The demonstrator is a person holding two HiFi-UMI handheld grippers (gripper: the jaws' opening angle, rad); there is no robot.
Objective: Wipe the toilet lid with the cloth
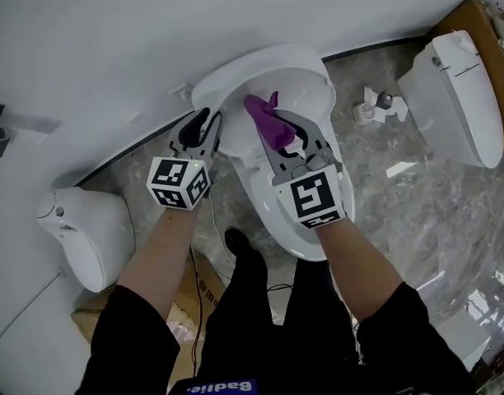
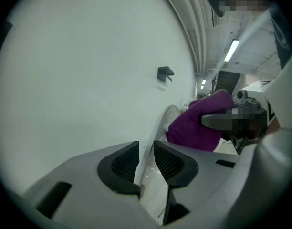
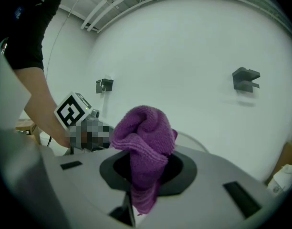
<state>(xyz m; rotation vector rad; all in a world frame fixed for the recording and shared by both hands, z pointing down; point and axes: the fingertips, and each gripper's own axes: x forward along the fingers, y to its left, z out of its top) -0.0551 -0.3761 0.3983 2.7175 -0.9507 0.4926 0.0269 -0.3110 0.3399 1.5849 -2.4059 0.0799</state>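
**Purple cloth clamped in the right jaws, in front of the raised lid**

We see the cloth [image 1: 267, 120] bunched into a purple wad, pinched between the right gripper's [image 1: 283, 141] two jaws. In the right gripper view the cloth [image 3: 143, 137] rises as a rounded tuft above the dark pads, and a short tail hangs below them. The jaws are closed on it.

The wad sits before the inner face of the toilet lid [image 1: 235, 81], near the lid's middle and towards its right edge. We cannot tell whether the fabric touches the surface.

At the lid's left edge sits the left gripper [image 1: 204, 127]. In its own view its jaws stand a little apart, and the thin white rim of the lid [image 2: 165, 118] runs up through the gap between the ribbed pads; they do not clamp it. The cloth [image 2: 198, 123] shows just beyond, to the right.

The toilet stands against a white wall [image 1: 112, 48] on a grey marbled floor [image 1: 417, 196], with another toilet [image 1: 458, 97] well apart at the right.
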